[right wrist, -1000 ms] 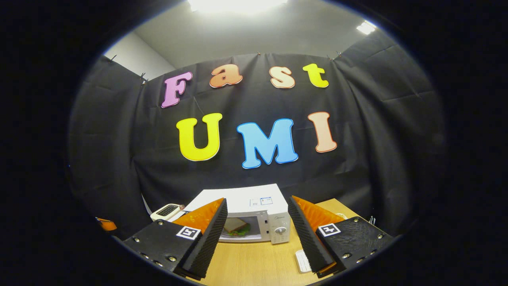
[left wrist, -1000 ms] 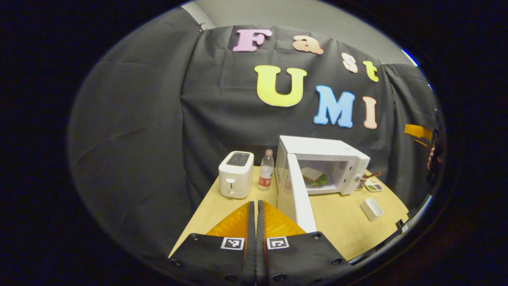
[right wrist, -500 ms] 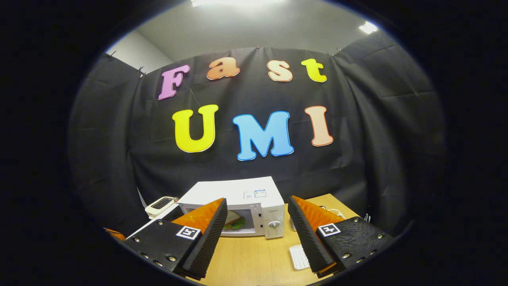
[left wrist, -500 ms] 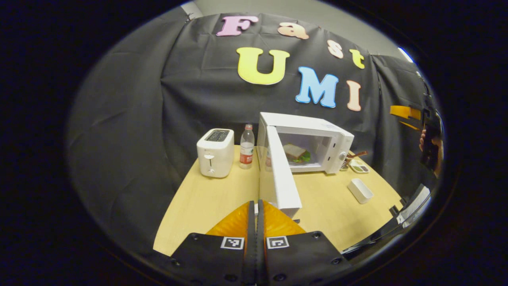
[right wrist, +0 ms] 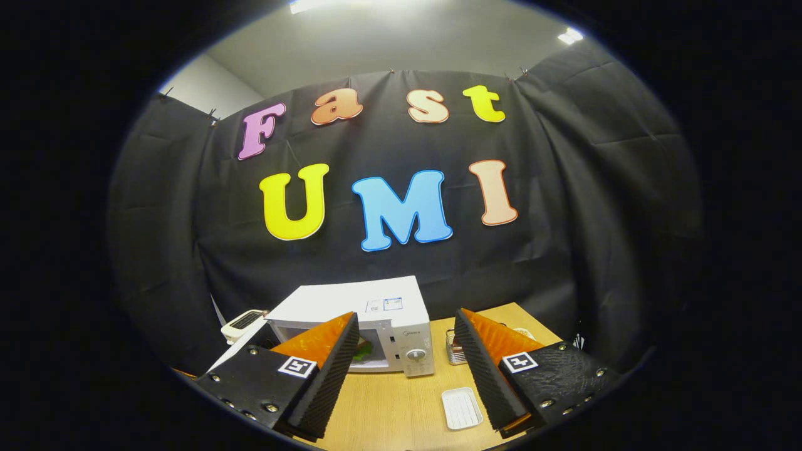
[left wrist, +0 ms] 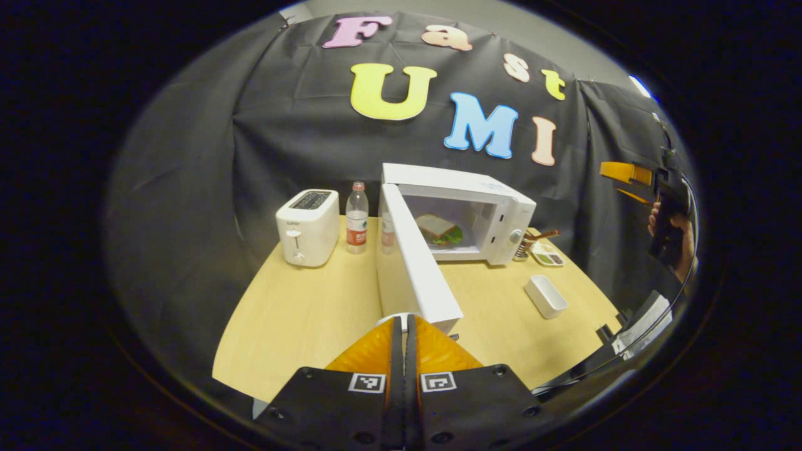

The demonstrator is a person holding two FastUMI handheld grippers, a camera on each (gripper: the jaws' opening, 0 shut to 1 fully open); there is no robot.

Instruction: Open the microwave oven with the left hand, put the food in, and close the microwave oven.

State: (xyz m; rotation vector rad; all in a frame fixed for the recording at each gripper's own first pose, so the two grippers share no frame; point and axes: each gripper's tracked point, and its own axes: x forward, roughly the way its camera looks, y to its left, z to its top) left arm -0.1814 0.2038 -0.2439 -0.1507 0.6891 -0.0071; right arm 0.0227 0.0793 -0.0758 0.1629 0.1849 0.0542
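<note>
A white microwave oven (left wrist: 495,200) stands at the back of the wooden table (left wrist: 301,319) with its door (left wrist: 416,263) swung wide open toward me. A sandwich with green leaves (left wrist: 438,230) lies inside the cavity. My left gripper (left wrist: 404,322) is shut with nothing between its fingers, its tips just short of the door's free edge. In the right gripper view the microwave oven (right wrist: 351,307) sits low at centre left, and my right gripper (right wrist: 406,326) hangs open and empty above the table (right wrist: 401,407). The right gripper (left wrist: 633,178) also shows far right in a hand.
A white toaster (left wrist: 307,228) and a water bottle (left wrist: 356,218) stand left of the microwave. A small white rectangular dish (left wrist: 546,296) lies on the table's right part, seen too as the dish (right wrist: 460,408). A small plate with a utensil (left wrist: 544,250) sits beside the oven.
The left gripper has pulled back and up from the table, so the oven and door look farther away. The right gripper view has shifted rightward, showing more table and the white dish.
</note>
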